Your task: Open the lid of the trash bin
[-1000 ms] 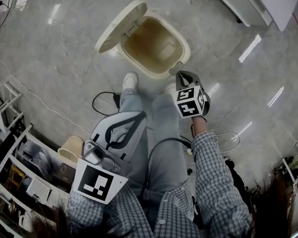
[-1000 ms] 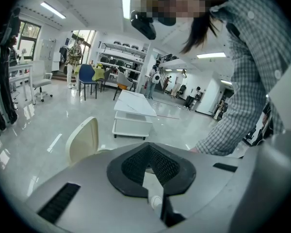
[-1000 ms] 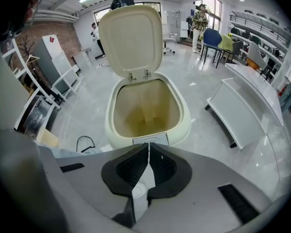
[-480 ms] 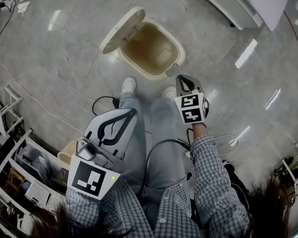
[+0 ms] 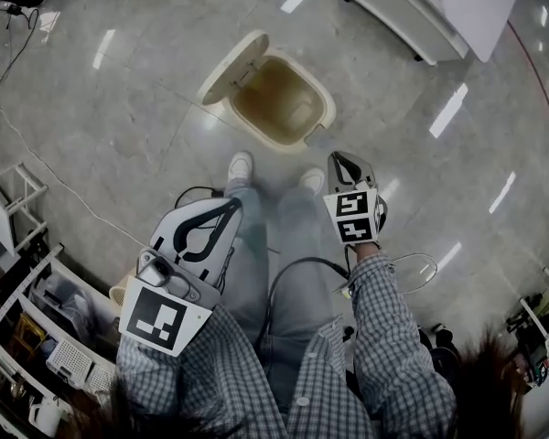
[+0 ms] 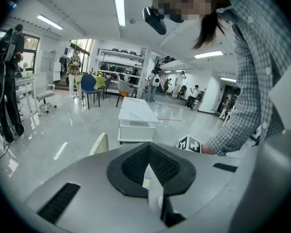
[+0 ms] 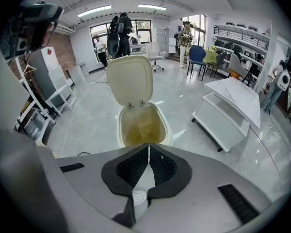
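Trash bin [image 5: 323,115] with lid [image 5: 231,66] raised, beige inside exposed; left tongs [image 6: 149,154] and right tongs [image 7: 149,148] pinched together

The right tool [image 5: 337,159] has pulled back from the trash bin [image 5: 326,110] rim, now apart.

one trash bin [image 5: 322,117], one lid [image 5: 231,67], two shoes [image 5: 241,165], two tongs, left tongs [image 5: 231,206], right tongs [image 5: 337,158]

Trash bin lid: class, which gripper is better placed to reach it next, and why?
Right, probably. The right gripper is nearer the trash bin and points at it, the open lid centred in its view. The left gripper sits farther back.
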{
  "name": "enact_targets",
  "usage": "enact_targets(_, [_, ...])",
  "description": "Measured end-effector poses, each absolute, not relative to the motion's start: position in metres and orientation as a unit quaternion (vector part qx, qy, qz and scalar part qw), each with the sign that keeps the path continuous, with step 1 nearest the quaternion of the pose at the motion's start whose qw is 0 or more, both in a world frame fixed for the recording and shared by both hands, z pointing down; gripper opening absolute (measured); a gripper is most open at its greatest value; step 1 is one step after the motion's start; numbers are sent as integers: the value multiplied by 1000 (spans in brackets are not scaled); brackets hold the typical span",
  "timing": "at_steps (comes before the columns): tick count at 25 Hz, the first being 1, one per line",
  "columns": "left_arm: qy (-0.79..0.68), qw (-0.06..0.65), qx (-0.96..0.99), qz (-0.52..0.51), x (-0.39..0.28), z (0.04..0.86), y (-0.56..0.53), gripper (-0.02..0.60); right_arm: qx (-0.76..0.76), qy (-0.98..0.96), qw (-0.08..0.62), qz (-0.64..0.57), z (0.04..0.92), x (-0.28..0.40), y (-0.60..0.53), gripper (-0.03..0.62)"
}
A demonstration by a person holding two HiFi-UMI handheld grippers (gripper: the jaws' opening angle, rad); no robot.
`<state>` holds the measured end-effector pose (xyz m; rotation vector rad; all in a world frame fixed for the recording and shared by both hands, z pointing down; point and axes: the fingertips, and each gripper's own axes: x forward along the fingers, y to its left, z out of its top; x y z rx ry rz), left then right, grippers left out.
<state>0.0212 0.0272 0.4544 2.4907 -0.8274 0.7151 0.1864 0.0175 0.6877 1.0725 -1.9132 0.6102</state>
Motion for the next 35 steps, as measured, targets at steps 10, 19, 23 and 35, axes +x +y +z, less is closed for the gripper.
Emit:
enact_targets(10, [-317,197,898,232,14,406,10,5,455,-772,389,214,614,184,17,25])
enact_targets(19, [-315,174,908,214,17,366,12,5,496,-769,341,214,546,194,25,25])
enact_targets(23, [-310,175,911,209,22,350,14,5,519,-768,310,210,509,204,21,25])
enact_targets(35, [-302,134,928,170,20,307,7,5,543,-792,258,112,396,187,15,25])
